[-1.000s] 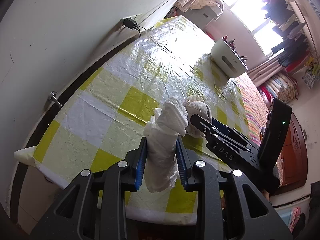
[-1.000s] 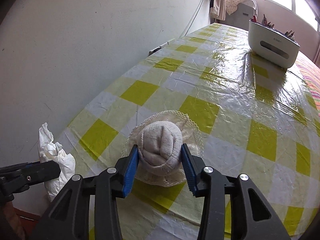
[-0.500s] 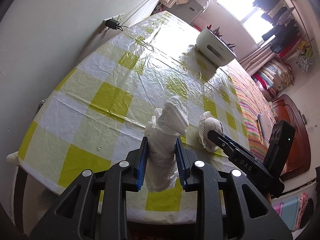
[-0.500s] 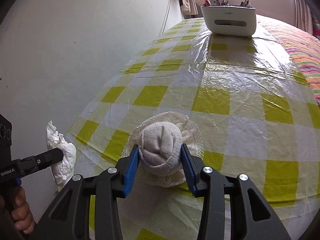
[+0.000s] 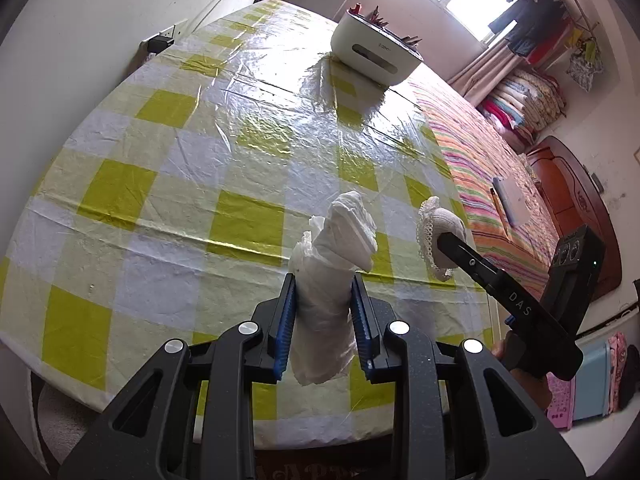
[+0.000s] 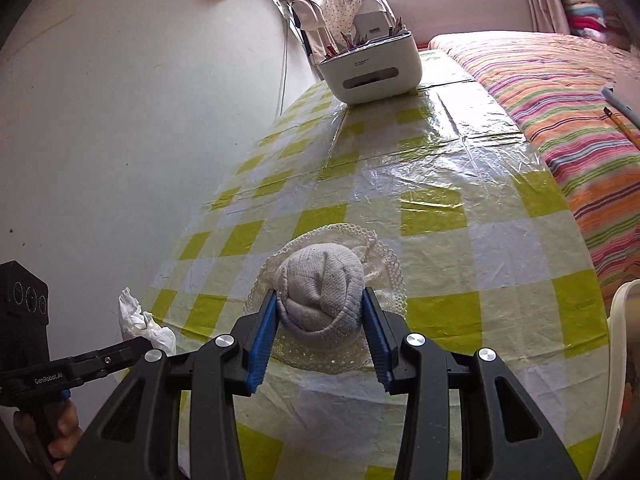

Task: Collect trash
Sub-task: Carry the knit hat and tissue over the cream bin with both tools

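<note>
Glossy, wrinkled plastic tablecloth (image 5: 240, 128); crumpled white paper wad (image 5: 332, 272); knitted grey sock (image 6: 322, 292) with lace trim.

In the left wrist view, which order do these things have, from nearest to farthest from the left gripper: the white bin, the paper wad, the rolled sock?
1. Paper wad: between the left gripper's blue pads, held.
2. Rolled sock: to the right, held by the right gripper.
3. White bin: far end of the checked table, near the window.

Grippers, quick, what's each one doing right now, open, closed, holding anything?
Left gripper: closed on the crumpled white tissue.
Right gripper: closed on the rolled grey sock with lace trim.
</note>
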`<action>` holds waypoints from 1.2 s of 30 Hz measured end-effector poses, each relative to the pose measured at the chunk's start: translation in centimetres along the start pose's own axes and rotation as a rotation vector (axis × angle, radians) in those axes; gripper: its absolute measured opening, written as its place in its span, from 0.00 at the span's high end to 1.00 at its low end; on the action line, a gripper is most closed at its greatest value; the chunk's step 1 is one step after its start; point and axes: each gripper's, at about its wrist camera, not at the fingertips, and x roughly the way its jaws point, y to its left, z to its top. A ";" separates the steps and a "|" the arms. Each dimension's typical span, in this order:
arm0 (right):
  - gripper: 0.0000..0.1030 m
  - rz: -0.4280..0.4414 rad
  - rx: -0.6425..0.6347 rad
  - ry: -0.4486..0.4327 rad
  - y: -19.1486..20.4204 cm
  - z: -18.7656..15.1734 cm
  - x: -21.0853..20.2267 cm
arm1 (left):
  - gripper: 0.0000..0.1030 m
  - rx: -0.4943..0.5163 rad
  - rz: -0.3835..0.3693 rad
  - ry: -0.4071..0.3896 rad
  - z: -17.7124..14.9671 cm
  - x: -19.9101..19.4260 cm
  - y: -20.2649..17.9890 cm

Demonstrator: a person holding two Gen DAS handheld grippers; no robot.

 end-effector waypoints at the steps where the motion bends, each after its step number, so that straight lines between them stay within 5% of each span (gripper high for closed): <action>1: 0.61 -0.007 0.010 -0.010 -0.4 0.0 -0.3 | 0.75 0.012 -0.007 0.006 0.0 0.3 -0.6; 13: 0.61 -0.065 0.119 -0.111 -4.8 -0.6 -3.7 | 0.75 0.106 -0.060 0.054 0.0 2.7 -6.4; 27: 0.61 -0.238 0.141 -0.278 -6.8 -1.5 -9.0 | 0.74 0.192 -0.122 0.121 -0.1 5.4 -13.1; 36: 0.61 -0.327 0.265 -0.339 -10.3 -2.2 -12.0 | 0.74 0.267 -0.151 0.133 -0.9 5.8 -18.1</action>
